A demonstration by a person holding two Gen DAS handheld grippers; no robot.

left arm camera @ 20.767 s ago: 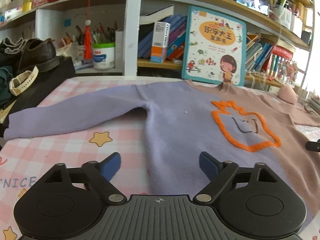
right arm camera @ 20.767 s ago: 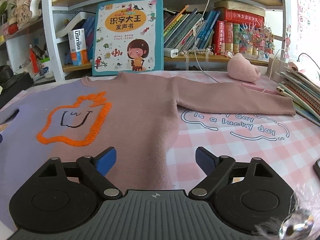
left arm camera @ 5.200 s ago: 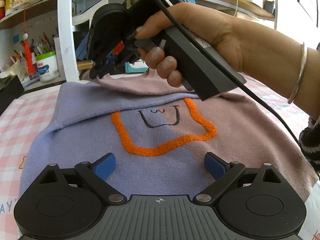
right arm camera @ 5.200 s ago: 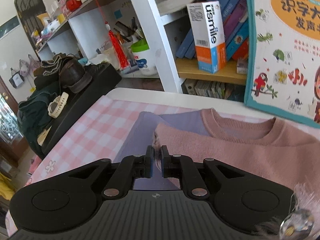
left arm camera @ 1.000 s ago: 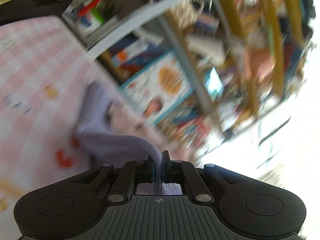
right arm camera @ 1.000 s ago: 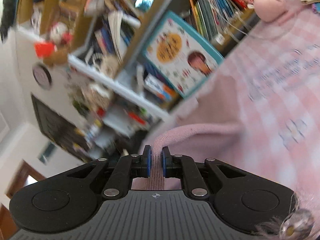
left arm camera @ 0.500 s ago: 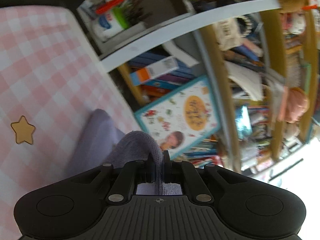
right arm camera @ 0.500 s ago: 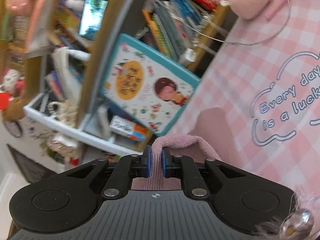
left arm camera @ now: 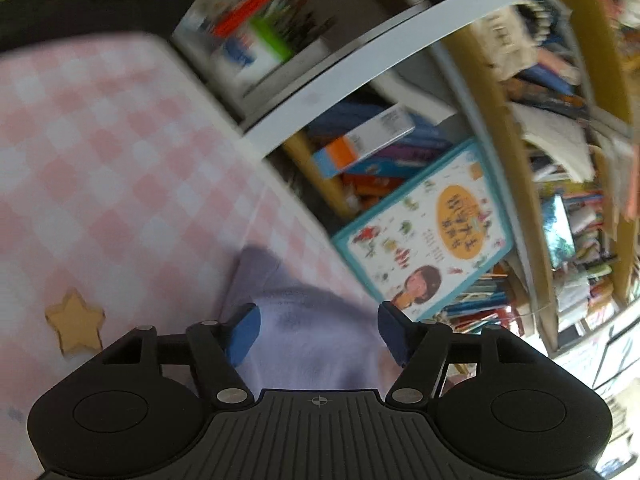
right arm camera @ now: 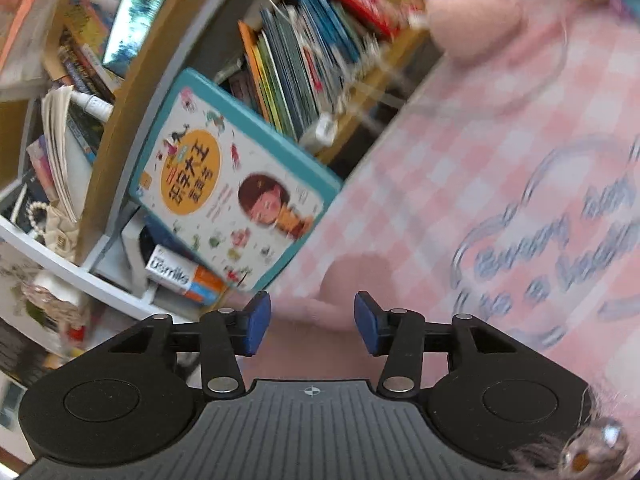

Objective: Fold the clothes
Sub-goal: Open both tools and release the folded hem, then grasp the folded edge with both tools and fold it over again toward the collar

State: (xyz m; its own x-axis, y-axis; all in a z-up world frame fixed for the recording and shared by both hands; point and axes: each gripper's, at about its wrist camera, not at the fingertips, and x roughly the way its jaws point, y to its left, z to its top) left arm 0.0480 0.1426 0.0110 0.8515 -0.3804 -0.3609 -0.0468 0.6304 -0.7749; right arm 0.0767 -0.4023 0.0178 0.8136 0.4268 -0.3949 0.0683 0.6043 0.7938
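Both grippers opening over sweater on checked tablecloth.
Left gripper [left arm camera: 318, 334] and right gripper [right arm camera: 310, 326] spreading, pads off sweater [left arm camera: 312, 344] lying beneath; "usmile" box [right arm camera: 184, 278] on shelf; blurred "Every day" on tablecloth [right arm camera: 500, 140].

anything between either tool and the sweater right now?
Nothing visible. The left tool is opening with lilac sweater fabric directly between its pads; the right tool is opening over the pink side, pads clear of it.
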